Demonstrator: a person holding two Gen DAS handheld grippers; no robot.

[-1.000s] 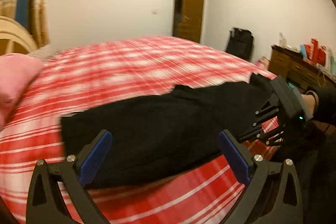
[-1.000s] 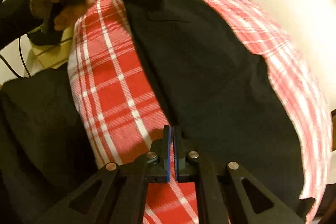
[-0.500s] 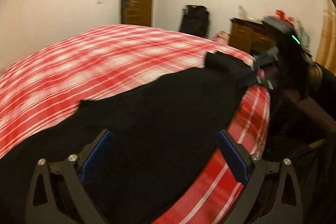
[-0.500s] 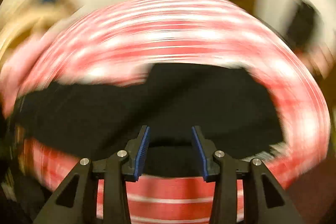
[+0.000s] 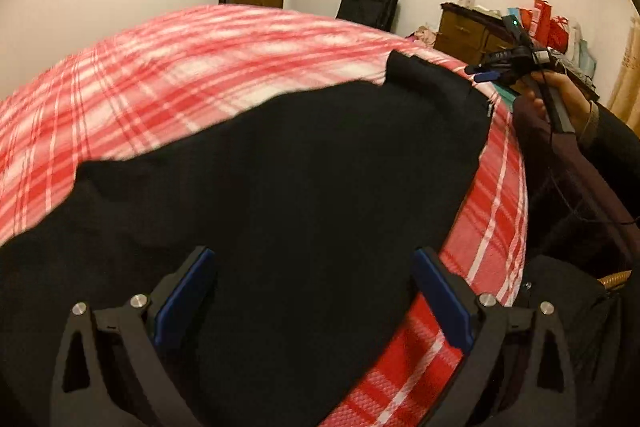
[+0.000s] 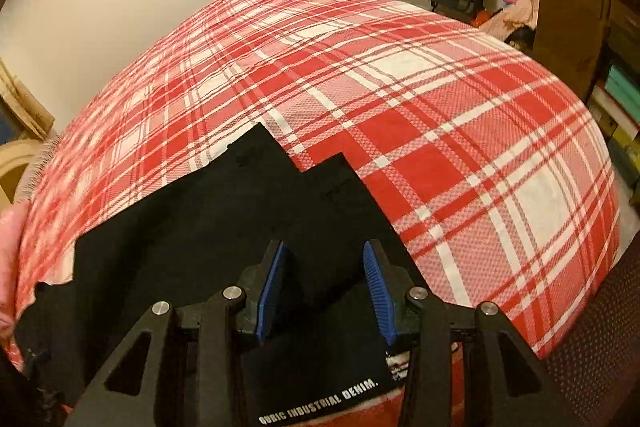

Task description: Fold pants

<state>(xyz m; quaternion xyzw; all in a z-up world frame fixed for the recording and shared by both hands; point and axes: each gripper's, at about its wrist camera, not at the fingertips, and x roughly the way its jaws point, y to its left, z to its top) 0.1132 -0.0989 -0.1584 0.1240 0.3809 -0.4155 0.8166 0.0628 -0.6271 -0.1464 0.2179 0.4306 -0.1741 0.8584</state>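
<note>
Pants (image 5: 280, 187): black cloth, flat on the bed, right under both your claws.
Left claw (image 5: 312, 301): wide open, empty.
Right claw (image 6: 326, 291): open, empty.
Writing: white letters, "INDUSTRIAL DENIM."
Bed cover (image 6: 440, 99): red and white squares, bumpy weave.

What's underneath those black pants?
The black pants lie spread on a bed with a red-and-white plaid bedspread, which shows all around them. Whatever lies directly beneath the fabric is covered. Both the left gripper and right gripper are open above them.
</note>
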